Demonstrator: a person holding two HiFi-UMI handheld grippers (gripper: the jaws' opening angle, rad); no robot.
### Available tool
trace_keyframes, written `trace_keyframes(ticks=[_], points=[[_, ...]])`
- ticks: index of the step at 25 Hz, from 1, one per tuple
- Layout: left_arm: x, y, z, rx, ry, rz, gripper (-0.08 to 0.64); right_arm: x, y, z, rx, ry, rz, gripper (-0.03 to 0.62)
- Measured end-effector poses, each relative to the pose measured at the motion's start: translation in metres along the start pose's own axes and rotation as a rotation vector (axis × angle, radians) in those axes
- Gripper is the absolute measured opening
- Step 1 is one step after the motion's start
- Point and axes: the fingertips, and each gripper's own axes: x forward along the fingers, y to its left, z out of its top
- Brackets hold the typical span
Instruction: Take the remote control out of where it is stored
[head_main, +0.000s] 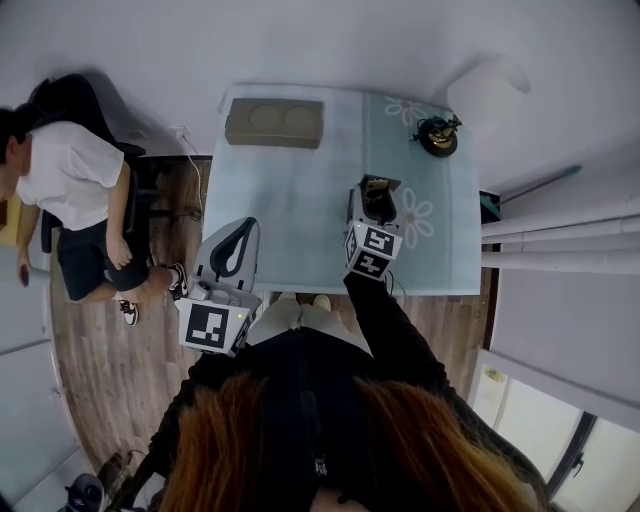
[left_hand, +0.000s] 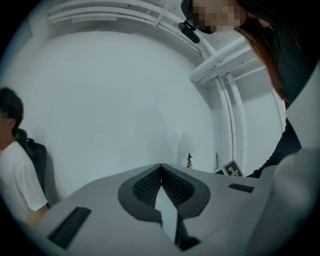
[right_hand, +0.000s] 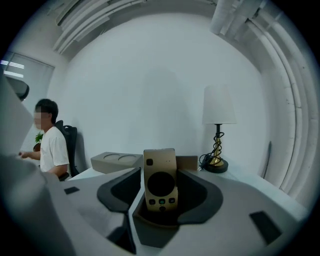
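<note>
Toward the right edge of the table (head_main: 290, 190), the tan remote control (right_hand: 160, 187) is standing upright at its holder (right_hand: 189, 162), sitting between the wide-spread jaws of the right gripper (right_hand: 160, 172), whose pads are not pressing it. By the near left corner, the left gripper (left_hand: 161, 167) is hanging with jaws closed together, carrying nothing.

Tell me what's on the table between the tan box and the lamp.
Nothing: in the head view the tablecloth between the tan box and the lamp is bare. The remote control stands off that line, nearer the person.
</note>
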Motion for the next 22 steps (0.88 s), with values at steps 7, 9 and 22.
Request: trace_keyframes(ticks=[7, 9, 22], points=[[-0.001, 0.003, -0.002, 0.007, 0.017, 0.015, 0.000, -0.003, -0.004, 0.000, -0.017, -0.004, 0.003, 0.204], [0.000, 0.003, -0.003, -0.002, 0.023, 0.015, 0.000, -0.007, -0.003, 0.004, -0.025, -0.019, 0.012, 0.204], [0.012, -0.004, -0.002, -0.003, 0.010, -0.019, 0.000, -0.046, -0.001, 0.073, -0.051, -0.191, 0.072, 0.202]])
